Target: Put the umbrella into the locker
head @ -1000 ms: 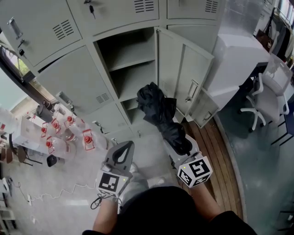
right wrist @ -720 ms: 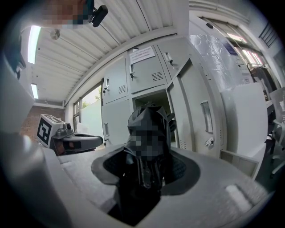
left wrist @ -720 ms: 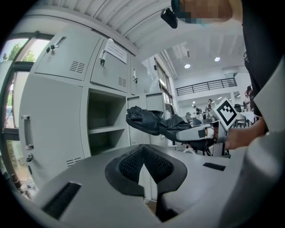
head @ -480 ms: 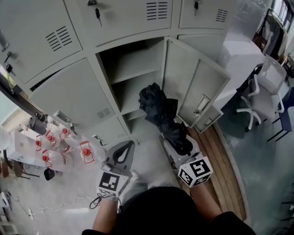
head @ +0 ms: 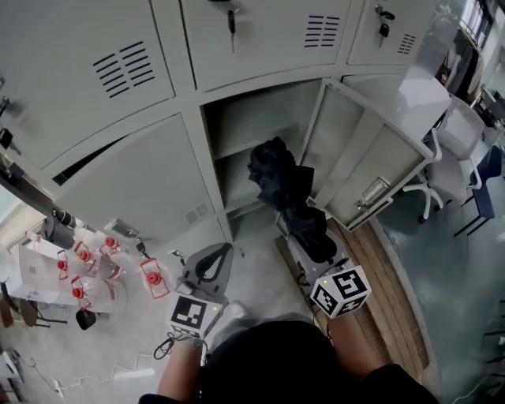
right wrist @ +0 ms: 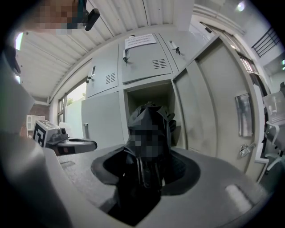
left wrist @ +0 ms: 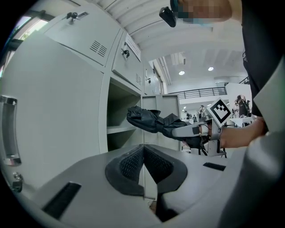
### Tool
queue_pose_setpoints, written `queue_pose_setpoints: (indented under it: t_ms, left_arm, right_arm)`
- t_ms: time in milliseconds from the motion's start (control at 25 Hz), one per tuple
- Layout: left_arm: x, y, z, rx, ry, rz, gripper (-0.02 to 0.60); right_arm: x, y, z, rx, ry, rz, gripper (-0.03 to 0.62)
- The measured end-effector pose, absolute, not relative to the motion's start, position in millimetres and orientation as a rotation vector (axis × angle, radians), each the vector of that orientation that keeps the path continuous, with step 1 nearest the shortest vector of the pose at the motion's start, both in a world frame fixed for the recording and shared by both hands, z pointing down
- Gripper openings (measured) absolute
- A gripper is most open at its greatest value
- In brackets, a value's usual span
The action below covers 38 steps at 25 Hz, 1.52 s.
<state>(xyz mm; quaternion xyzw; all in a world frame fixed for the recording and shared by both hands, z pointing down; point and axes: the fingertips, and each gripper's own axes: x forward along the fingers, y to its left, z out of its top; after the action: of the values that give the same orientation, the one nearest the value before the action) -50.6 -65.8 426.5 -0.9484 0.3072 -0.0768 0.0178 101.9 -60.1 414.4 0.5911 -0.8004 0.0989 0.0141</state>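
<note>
The black folded umbrella (head: 286,189) is gripped at its handle end by my right gripper (head: 306,230), whose jaws are shut on it. It points away from me, and its bunched tip reaches the mouth of the open locker compartment (head: 256,130), close to the inner shelf (head: 237,164). In the right gripper view the umbrella (right wrist: 149,129) fills the gap of the right gripper (right wrist: 144,171), with the open locker (right wrist: 149,95) straight ahead. My left gripper (head: 210,259) is shut and empty, lower left of the umbrella. Its own view shows the left gripper (left wrist: 143,164) with pads together and the umbrella (left wrist: 151,122) beyond.
The open locker door (head: 371,170) swings out on the right, close to the umbrella. Shut locker doors (head: 118,170) lie left and above, with keys (head: 231,20) in the upper ones. Bottles with red fittings (head: 110,264) stand on the floor at left. A white chair (head: 458,170) is at right.
Both grippers have moved toward the lockers. The umbrella's tip has come from in front of the locker up to the open compartment's mouth. The right grip and the shut left jaws are unchanged.
</note>
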Motion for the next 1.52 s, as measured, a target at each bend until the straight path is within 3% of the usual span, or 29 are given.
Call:
queue_pose_setpoints:
  t_ms: [480,1520]
  left_arm:
    - [-106,-105,431,-2.989,0.968,-0.220,0.011]
    - [-117,-147,416,-2.858,1.314,-0.265,0.011]
  right_arm:
    - [63,-108,417,1.868,-2.410,0.295,0.210]
    - [65,-236,403,1.604,-2.449,0.255,0.216]
